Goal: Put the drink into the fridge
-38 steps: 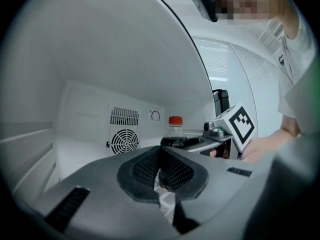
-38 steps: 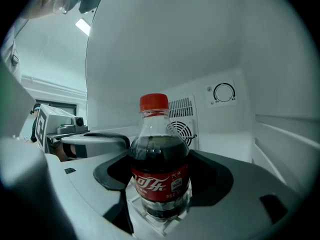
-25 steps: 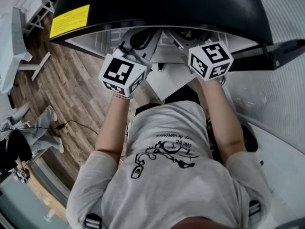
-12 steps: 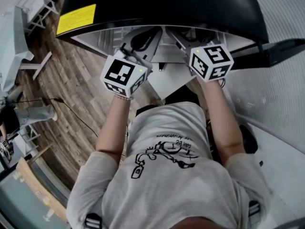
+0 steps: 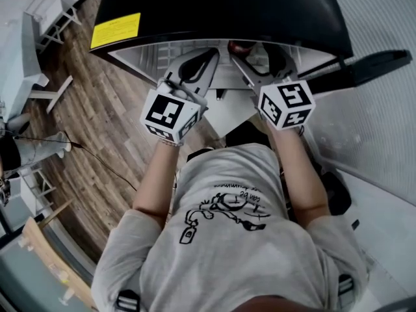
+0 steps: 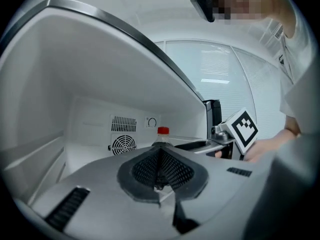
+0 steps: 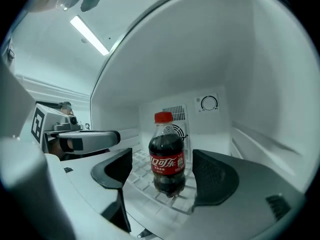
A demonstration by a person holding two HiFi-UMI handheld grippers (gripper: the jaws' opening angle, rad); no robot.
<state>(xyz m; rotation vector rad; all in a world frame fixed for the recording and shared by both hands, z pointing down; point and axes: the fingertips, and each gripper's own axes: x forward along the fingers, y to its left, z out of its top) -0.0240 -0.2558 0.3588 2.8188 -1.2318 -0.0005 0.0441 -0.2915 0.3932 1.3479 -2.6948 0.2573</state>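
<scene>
Place: a person in a grey printed shirt stood on a wooden floor before a small open fridge, with both arms reaching to its opening.
Fridge: the top was black, with a yellow label at its far left corner; the inside was white.
Drink: a cola bottle with a red cap and a red label stood upright on the white wire shelf inside the fridge, near the middle and in front of the back wall.
Back wall: a round fan grille was behind the bottle, and a control dial was higher up, to its right.
Right hand-held gripper: its jaws were wide apart. The bottle showed between them with a gap on each side, so neither pad touched it.
Left hand-held gripper: its two jaws were pressed together and there was nothing between them. It pointed into the fridge, left of the bottle and apart from it; only the cap rose above its jaws in the left gripper view.
Marker cubes: the left cube and the right cube sat side by side just outside the opening, well apart from each other.
</scene>
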